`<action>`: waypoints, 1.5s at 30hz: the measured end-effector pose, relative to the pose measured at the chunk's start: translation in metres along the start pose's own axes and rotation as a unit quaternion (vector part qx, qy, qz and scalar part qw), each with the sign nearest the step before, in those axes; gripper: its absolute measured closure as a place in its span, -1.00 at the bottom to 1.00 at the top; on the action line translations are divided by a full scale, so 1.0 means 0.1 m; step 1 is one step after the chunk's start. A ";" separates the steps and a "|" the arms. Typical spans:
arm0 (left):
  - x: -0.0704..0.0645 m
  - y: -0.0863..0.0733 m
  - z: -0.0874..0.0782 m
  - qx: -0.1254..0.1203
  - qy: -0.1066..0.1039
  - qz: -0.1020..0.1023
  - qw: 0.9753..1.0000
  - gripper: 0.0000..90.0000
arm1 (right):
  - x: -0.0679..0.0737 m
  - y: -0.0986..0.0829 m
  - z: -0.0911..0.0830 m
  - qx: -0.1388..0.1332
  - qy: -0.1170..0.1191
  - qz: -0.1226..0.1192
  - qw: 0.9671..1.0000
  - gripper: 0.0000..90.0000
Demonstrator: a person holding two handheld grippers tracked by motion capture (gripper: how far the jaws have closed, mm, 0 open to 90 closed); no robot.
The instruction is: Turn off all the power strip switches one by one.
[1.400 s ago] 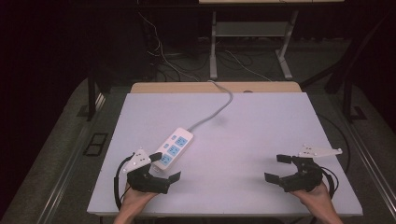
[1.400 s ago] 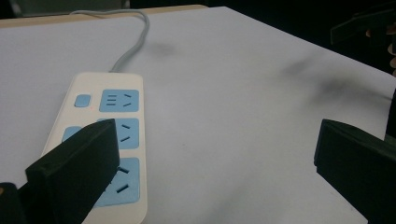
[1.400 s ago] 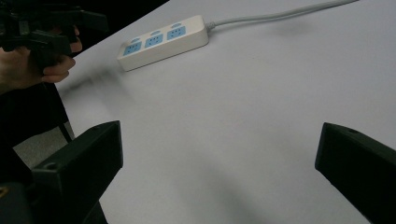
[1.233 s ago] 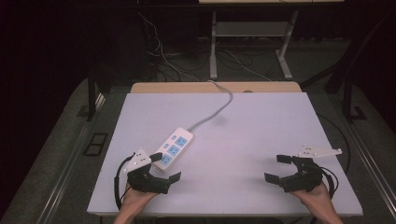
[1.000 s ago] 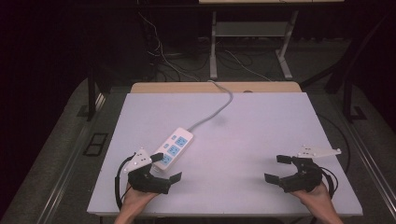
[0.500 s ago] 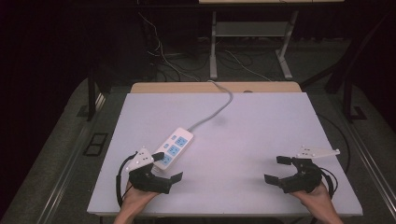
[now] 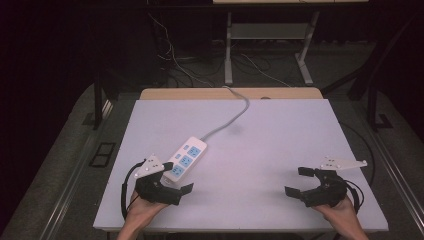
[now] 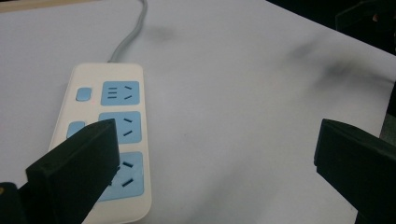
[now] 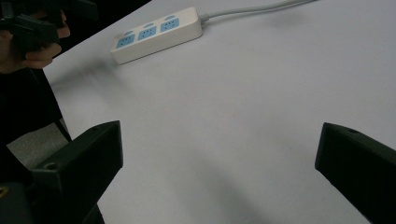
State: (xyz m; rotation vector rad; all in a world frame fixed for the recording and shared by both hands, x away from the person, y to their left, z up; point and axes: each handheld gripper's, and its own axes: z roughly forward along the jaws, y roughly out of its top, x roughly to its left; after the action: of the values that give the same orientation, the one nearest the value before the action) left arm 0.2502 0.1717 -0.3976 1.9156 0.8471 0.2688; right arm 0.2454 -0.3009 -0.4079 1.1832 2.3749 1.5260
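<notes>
One power strip (image 7: 185, 158), three sockets; two grippers spread.

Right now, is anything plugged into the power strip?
Empty. All three blue sockets on the power strip show bare slots in the left gripper view; the nearest is partly hidden. Its own grey cord runs off the table's far edge.

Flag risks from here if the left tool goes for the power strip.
1. The left tool is open with one jaw already over the power strip near its end; closing there might pinch only a corner and tip it.
2. The strip's grey cable runs off the table's far edge, so pulling the strip could meet drag.
3. The right tool sits far off, open, and can't steady it.
</notes>
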 end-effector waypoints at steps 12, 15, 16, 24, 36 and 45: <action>0.11 0.11 -0.11 0.014 0.014 -0.001 1.000 -1.00 | 0.01 0.00 0.01 0.005 0.002 -0.003 1.000 -0.98; 0.15 0.16 -0.15 0.018 0.018 -0.001 1.000 -1.00 | 0.00 -0.01 0.02 0.006 0.002 -0.002 1.000 -0.98; 0.16 0.17 -0.15 0.018 0.019 -0.002 1.000 -1.00 | 0.00 -0.01 0.02 0.006 0.002 -0.002 1.000 -0.98; 0.27 0.23 -0.21 0.029 0.023 -0.006 0.999 -1.00 | 0.01 -0.01 0.02 0.008 0.002 -0.004 1.000 -0.98; 0.38 0.30 -0.25 0.046 0.028 -0.008 0.999 -1.00 | 0.01 -0.02 0.03 0.010 0.002 -0.003 1.000 -0.98; 0.46 0.35 -0.23 0.070 0.036 -0.003 0.997 -0.98 | 0.02 -0.02 0.03 0.011 0.002 -0.004 1.000 -0.98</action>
State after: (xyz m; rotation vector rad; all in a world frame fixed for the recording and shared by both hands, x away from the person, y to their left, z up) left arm 0.2876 0.2091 -0.3637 2.0423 0.9416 0.2833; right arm 0.2446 -0.2978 -0.4105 1.1741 2.4028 1.5051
